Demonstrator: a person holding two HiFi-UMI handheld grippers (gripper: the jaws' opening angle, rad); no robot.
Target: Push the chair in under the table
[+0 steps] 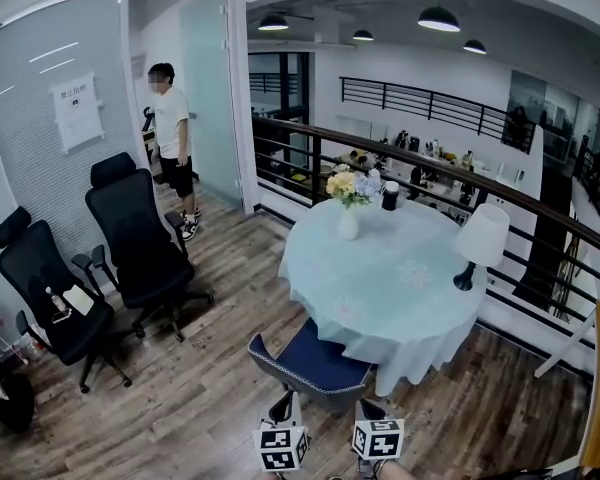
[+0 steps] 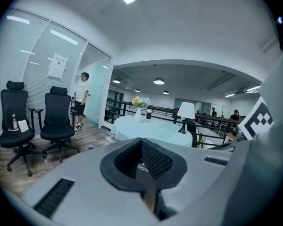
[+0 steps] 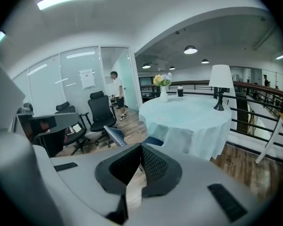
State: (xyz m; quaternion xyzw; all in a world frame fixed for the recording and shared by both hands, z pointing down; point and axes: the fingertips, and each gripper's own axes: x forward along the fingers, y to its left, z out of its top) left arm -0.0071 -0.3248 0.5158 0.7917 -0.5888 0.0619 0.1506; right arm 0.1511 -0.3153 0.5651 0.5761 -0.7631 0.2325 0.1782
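Observation:
A chair with a dark blue seat (image 1: 315, 360) and a grey patterned back rim stands at the near side of the round table (image 1: 390, 278), its seat partly under the pale blue cloth. In the right gripper view the chair (image 3: 114, 135) stands left of the table (image 3: 188, 114). My left gripper (image 1: 283, 408) and right gripper (image 1: 370, 408) hang side by side just behind the chair back, apart from it. The left gripper (image 2: 141, 142) is shut on nothing, with the table (image 2: 146, 128) ahead of it. The right gripper (image 3: 140, 147) has its tips together and holds nothing.
On the table stand a vase of flowers (image 1: 348, 203), a black cup (image 1: 390, 196) and a white lamp (image 1: 477, 243). Two black office chairs (image 1: 140, 243) (image 1: 45, 288) stand at the left by a glass wall. A person (image 1: 172, 133) stands at the doorway. A railing (image 1: 540, 208) runs behind the table.

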